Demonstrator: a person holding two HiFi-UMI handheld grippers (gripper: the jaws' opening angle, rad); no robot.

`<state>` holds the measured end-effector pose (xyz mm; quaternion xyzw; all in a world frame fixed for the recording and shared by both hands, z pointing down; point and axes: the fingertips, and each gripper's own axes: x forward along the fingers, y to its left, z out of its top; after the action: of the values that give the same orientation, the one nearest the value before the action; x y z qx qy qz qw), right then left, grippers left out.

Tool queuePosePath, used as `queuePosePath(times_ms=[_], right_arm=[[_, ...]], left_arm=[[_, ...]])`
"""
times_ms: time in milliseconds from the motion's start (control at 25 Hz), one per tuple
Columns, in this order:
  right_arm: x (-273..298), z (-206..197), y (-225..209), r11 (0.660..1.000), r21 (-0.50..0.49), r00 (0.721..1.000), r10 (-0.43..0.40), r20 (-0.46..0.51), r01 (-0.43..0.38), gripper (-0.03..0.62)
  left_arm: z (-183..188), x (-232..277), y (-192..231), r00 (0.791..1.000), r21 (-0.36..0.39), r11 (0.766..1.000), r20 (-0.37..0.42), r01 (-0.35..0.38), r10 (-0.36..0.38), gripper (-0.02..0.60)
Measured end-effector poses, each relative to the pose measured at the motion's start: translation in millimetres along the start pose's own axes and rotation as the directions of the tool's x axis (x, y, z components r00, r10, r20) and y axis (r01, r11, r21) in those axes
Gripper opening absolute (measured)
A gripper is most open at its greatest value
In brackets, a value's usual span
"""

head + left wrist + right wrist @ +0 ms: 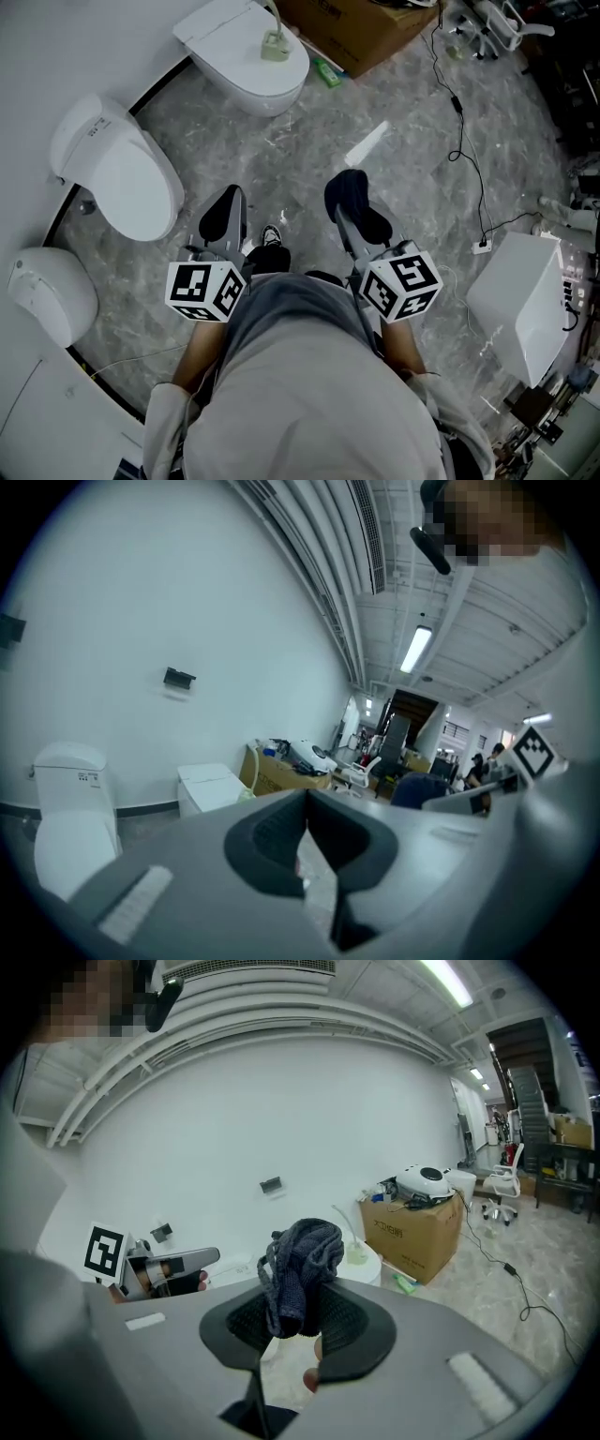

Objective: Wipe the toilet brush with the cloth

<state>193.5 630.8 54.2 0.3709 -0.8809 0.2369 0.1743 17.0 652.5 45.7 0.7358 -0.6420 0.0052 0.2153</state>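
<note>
My right gripper has its jaws clamped on the dark cloth; my left gripper is closed on nothing. The toilet brush stands well ahead on a toilet lid — I'd step close, steady its handle with the left, then wipe.

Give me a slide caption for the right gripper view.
Right hand-held gripper clamps a dark knitted cloth; the toilet brush stands in its holder on a white toilet beyond.
</note>
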Motion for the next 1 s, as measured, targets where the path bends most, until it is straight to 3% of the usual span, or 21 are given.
queuePosePath(times_ms=[280, 560, 800, 1000], right_arm=[[44, 32, 4, 1.000, -0.025, 1.000, -0.015, 0.011, 0.016, 0.088], [72, 49, -2, 0.999, -0.041, 1.000, -0.006, -0.006, 0.006, 0.089], [109, 73, -31, 0.999, -0.045, 1.000, 0.009, -0.007, -0.009, 0.089], [156, 108, -73, 0.998, -0.057, 0.999, 0.037, -0.015, -0.038, 0.089]], left_arm=[[21, 27, 46, 1.000, 0.000, 1.000, 0.011, 0.002, -0.002, 0.000], [32, 48, 67, 1.000, -0.022, 1.000, 0.022, -0.019, 0.020, 0.000], [43, 88, 81, 0.998, -0.046, 0.998, 0.032, -0.051, 0.053, 0.000], [59, 153, 87, 0.997, -0.041, 0.997, 0.021, -0.071, 0.072, 0.000]])
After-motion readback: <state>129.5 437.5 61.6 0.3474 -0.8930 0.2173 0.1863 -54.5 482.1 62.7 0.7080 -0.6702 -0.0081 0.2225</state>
